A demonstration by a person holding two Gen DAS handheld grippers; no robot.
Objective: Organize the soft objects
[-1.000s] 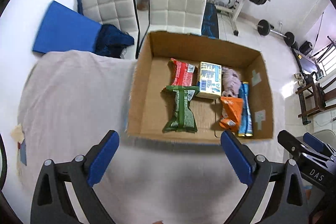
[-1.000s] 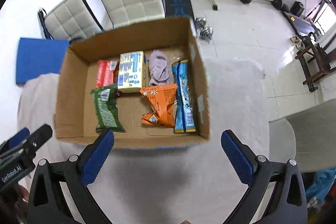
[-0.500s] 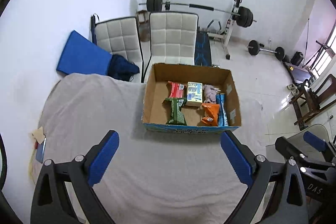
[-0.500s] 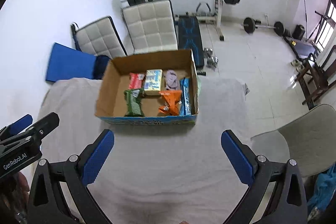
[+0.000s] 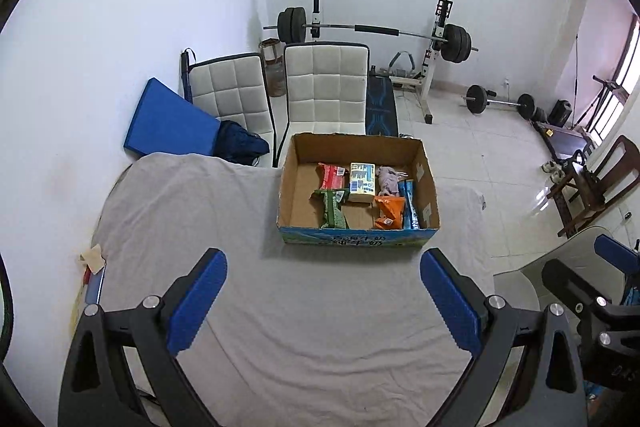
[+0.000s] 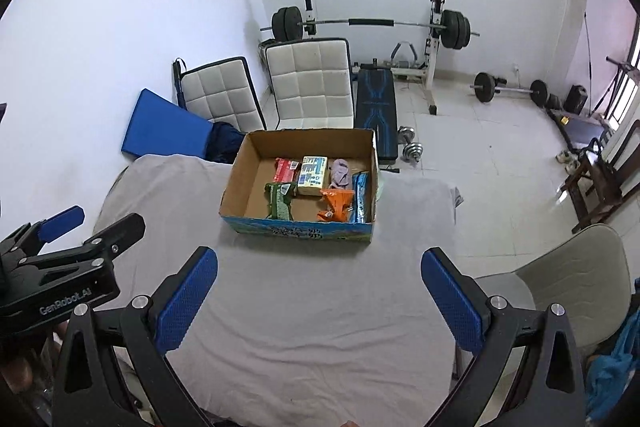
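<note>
A cardboard box [image 5: 360,241] [image 6: 298,229] stands at the far side of the grey-covered table [image 5: 192,211] [image 6: 320,307]. Inside lie a green packet [image 5: 334,213] [image 6: 280,205], a red packet [image 5: 330,175], a yellow pack [image 5: 362,179] [image 6: 313,175], a mauve cloth [image 5: 387,179] [image 6: 340,174], an orange packet [image 5: 389,211] [image 6: 336,205] and a blue packet [image 5: 410,205] [image 6: 361,197]. My left gripper [image 5: 324,301] and right gripper [image 6: 318,297] are both open and empty, well back from the box, above the table's near part.
Two white padded chairs [image 5: 326,87] [image 5: 234,95] and a blue mat [image 5: 168,125] stand behind the table. A barbell rack [image 5: 376,31] and weights are at the back. A grey chair [image 6: 572,267] is at the right, and a wooden chair [image 5: 596,183] beyond it.
Both grippers have pulled back and up from just above the box, so the box now looks small and far. Both stayed open and empty. The box contents have not moved.
</note>
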